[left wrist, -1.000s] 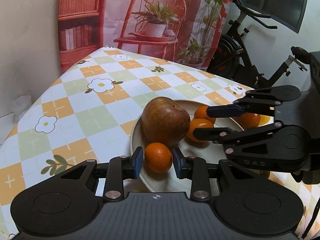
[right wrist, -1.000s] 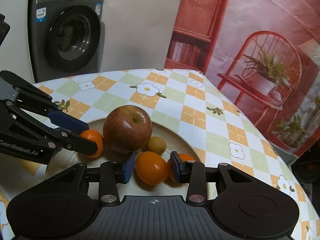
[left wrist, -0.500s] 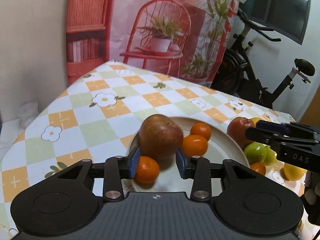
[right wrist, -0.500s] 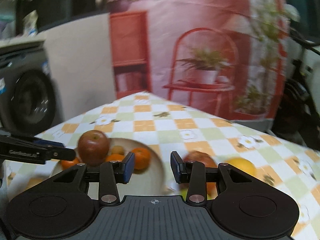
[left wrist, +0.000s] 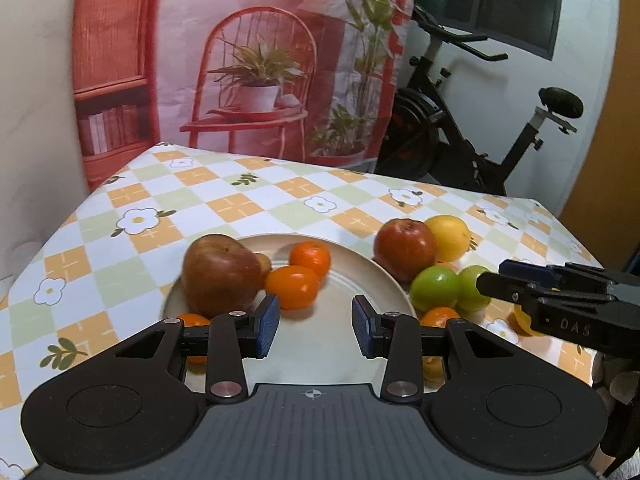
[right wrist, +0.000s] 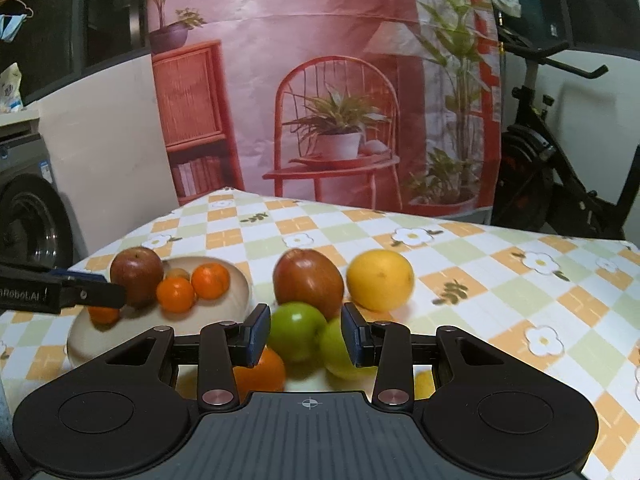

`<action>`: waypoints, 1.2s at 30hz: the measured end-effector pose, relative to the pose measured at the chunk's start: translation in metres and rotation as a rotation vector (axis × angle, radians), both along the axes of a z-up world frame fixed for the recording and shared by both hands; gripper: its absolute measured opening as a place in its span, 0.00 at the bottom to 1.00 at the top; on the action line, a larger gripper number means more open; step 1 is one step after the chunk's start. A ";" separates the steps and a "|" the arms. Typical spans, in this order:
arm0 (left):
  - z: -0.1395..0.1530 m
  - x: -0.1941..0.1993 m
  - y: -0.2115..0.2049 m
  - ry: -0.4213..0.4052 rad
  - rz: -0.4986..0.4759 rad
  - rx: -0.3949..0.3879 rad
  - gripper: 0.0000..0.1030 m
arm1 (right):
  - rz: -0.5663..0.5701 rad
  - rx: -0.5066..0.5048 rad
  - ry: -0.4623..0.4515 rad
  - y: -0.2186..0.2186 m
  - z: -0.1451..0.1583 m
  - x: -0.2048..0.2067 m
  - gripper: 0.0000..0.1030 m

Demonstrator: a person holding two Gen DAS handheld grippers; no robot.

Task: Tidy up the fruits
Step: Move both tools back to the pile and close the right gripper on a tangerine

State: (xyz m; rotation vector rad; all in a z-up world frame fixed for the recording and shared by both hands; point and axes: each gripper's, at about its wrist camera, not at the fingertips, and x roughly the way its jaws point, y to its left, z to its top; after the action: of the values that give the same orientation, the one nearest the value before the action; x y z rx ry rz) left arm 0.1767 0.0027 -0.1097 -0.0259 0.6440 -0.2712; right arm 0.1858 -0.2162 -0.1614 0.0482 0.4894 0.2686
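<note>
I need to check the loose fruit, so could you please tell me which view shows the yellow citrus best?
The right wrist view: the yellow citrus sits whole and unobstructed on the tablecloth. The left wrist view shows it smaller, partly hidden behind the red apple.

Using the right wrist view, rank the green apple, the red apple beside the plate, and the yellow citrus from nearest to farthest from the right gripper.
1. Green apple: framed between the open fingers of the right gripper.
2. Red apple: just behind the green apple, centre.
3. Yellow citrus: off to the right on the tablecloth, clearly outside the fingers.
</note>
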 end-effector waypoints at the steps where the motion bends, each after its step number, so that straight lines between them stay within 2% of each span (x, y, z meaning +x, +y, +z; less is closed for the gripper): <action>1: 0.000 -0.001 -0.002 0.000 -0.004 0.001 0.41 | -0.001 0.001 0.002 -0.002 -0.001 -0.002 0.34; 10: -0.005 -0.007 -0.018 0.011 -0.056 0.024 0.41 | -0.017 0.039 0.035 -0.015 -0.015 -0.014 0.34; 15: -0.009 -0.008 -0.023 0.016 -0.076 0.038 0.41 | 0.027 0.045 0.048 -0.006 -0.019 -0.013 0.34; 21: -0.010 -0.008 -0.018 0.025 -0.055 0.033 0.41 | 0.102 0.038 0.080 0.011 -0.021 -0.003 0.34; 36: -0.012 -0.008 -0.017 0.037 -0.055 0.020 0.41 | 0.145 0.042 0.143 0.027 -0.028 0.021 0.40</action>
State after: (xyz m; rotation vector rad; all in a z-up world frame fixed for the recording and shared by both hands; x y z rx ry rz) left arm 0.1691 -0.0141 -0.1216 0.0064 0.6850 -0.3179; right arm 0.2067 -0.1892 -0.1896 0.0735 0.6310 0.4195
